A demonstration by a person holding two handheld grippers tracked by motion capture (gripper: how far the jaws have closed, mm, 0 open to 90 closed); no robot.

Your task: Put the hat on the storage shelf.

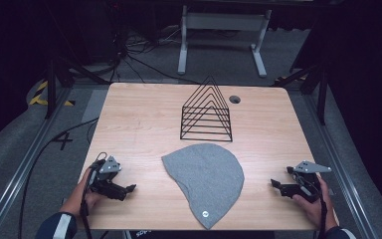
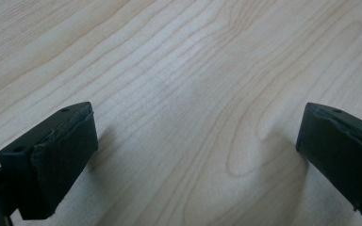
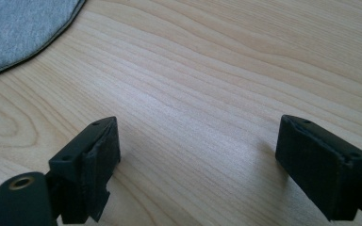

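Your left claw [image 1: 131,188] sits low over the desk [image 1: 139,129] near its front left corner, jaws spread wide with nothing between them. In the left gripper view, bare woodgrain shows across the whole gap between the two black pads [image 2: 66,160]. Your left hand [image 1: 87,194] grips the tool from behind, its cable trailing off the desk edge.

Your right claw [image 1: 274,184] mirrors it near the front right corner — jaws likewise wide apart and empty. In the right gripper view the desk surface runs between the pads [image 3: 99,155], and a grey edge of cloth shows at the upper left, well apart from the jaws. Your right hand [image 1: 314,201] holds that tool.

The grey fabric piece [image 1: 206,181] lies flat at the front centre of the desk, between the two claws and touching neither (a small round light tag shows near its front tip).

The black wire rack [image 1: 206,112] stands upright behind the cloth, just beyond its far edge — its slots hold nothing. A round cable hole [image 1: 235,99] sits beside the rack at the back.
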